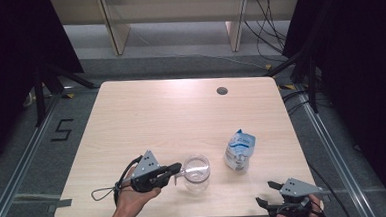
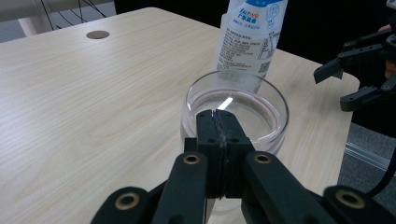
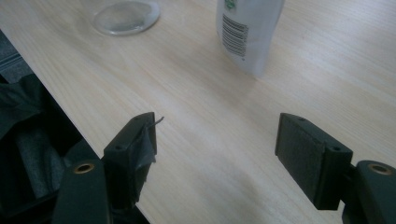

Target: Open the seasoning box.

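Note:
A clear glass jar (image 1: 196, 174) stands upright near the table's front edge. My left gripper (image 1: 178, 170) comes at it from the left, level with its top. In the left gripper view the gripper (image 2: 218, 123) has its pads pressed together on the near wall of the jar (image 2: 261, 100) at the rim. A white and blue pouch (image 1: 239, 148) stands to the right of the jar, also seen as the pouch (image 2: 247, 37). My right gripper (image 1: 265, 193) rests at the front right corner, open, and between its jaws (image 3: 219, 135) is only bare tabletop.
The light wooden table (image 1: 146, 116) has a round cable hole (image 1: 222, 91) at the back right. The jar's base (image 3: 126, 16) and the pouch (image 3: 247, 32) lie ahead of the right gripper. The right gripper (image 2: 355, 79) shows beyond the table edge. Dark floor and black curtains surround the table.

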`<move>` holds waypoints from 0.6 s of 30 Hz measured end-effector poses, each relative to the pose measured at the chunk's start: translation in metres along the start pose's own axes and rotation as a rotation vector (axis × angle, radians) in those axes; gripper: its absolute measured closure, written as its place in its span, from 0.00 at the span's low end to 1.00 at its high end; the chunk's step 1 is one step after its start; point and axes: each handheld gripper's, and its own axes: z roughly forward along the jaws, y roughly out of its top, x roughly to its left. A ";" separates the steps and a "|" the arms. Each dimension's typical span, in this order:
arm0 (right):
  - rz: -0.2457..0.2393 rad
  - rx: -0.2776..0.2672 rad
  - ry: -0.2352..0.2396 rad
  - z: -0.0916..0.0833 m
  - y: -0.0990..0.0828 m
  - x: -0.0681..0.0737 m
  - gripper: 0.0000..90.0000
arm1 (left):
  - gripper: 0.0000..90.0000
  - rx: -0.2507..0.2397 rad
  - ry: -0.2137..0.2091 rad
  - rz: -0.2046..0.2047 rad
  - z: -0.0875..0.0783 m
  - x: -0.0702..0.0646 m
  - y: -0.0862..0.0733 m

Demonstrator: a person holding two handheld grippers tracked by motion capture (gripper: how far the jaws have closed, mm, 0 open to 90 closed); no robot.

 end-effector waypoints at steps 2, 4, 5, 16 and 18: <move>-0.015 0.000 0.007 0.002 0.002 0.002 0.34 | 0.99 -0.002 -0.008 0.002 0.000 0.000 -0.001; -0.029 -0.007 0.012 0.003 0.003 0.004 0.35 | 0.99 0.005 0.002 0.004 0.000 -0.001 -0.001; -0.030 0.000 0.020 0.004 0.004 0.006 0.36 | 0.99 0.005 0.002 0.005 -0.001 -0.001 -0.001; -0.061 -0.036 0.033 0.010 0.011 0.010 0.42 | 0.98 -0.005 -0.004 0.013 0.002 -0.001 -0.004; -0.063 -0.054 0.071 0.014 0.014 0.012 0.45 | 0.98 -0.002 0.007 0.004 0.001 -0.002 -0.004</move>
